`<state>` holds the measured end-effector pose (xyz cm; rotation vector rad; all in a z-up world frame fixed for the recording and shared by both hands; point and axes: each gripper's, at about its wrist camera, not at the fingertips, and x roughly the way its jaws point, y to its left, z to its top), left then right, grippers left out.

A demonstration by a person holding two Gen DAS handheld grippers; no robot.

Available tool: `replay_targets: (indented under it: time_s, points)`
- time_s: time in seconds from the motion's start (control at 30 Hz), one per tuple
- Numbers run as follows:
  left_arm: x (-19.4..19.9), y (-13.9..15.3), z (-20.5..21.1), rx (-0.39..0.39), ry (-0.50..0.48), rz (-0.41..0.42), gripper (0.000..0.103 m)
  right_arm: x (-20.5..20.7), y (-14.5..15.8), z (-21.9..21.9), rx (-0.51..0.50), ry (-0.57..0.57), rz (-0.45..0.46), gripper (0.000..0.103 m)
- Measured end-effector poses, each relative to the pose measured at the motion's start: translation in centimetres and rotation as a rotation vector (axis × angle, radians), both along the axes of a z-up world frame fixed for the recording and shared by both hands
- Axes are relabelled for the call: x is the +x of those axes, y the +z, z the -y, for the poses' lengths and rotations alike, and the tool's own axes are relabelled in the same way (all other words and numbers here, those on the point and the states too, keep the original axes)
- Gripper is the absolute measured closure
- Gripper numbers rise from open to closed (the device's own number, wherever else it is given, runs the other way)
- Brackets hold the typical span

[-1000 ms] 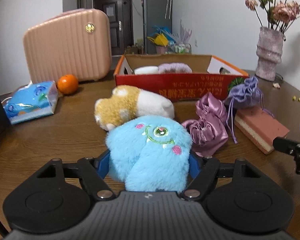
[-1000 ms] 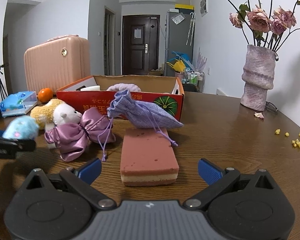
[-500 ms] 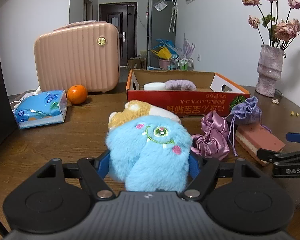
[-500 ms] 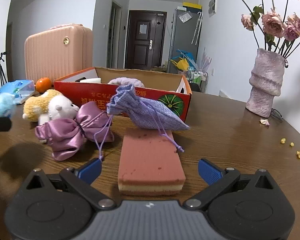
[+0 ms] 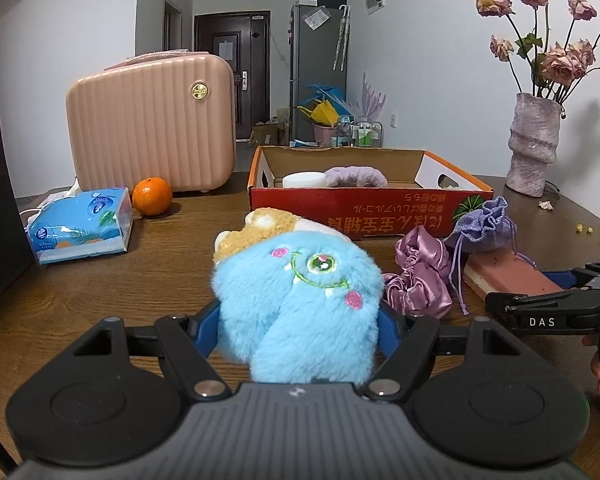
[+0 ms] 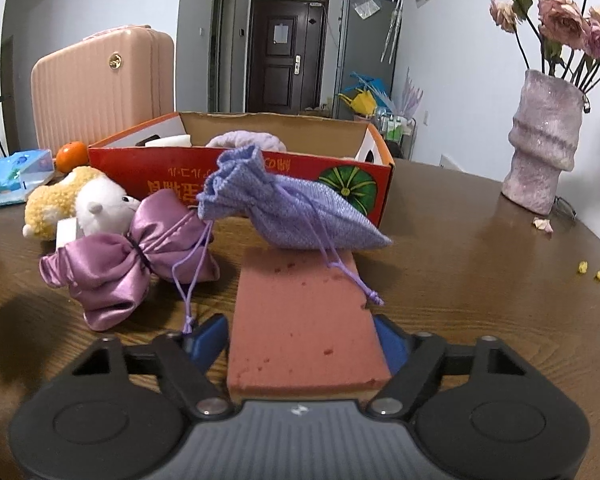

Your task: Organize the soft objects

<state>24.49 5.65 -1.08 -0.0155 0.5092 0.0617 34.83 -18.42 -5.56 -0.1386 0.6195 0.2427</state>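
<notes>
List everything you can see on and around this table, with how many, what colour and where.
plush monster: 1, blue, in left gripper
plush dog: 1, tan and white, before box
satin pouch: 1, pink-purple, left of sponge
woven pouch: 1, lilac, lying on sponge's far end
sponge: 1, pink, between right gripper's closing jaws
box: 1, red cardboard, table middle
case: 1, pink, behind the orange
orange: 1, beside tissue pack
tissue pack: 1, blue, table left
vase: 1, mauve, with dried roses, table right
left gripper: black, blue pads, holding monster
right gripper: black, blue pads
</notes>
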Motion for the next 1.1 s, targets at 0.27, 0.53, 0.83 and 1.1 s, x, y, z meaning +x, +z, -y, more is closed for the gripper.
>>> replay_targets:
  time_s: [0.27, 0.53, 0.83, 1.1]
  points:
    - [0.1, -0.1, 0.2, 0.013, 0.0, -0.001, 0.029, -0.6, -0.1, 0.0, 0.004, 0.001, -0.003, 0.034]
    - [-0.1, -0.1, 0.3, 0.019, -0.002, 0.008, 0.029, -3.5, 1.2, 0.1, 0.064, 0.019, 0.062, 0.034]
    - [-0.5, 0.0, 0.6, 0.028, -0.002, 0.019, 0.029, -7.3, 2.7, 0.4, 0.137, 0.042, 0.151, 0.034]
    - [-0.7, 0.0, 0.6, 0.03, 0.003, 0.02, 0.029, -9.3, 3.8, 0.8, 0.184, 0.042, 0.226, 0.034]
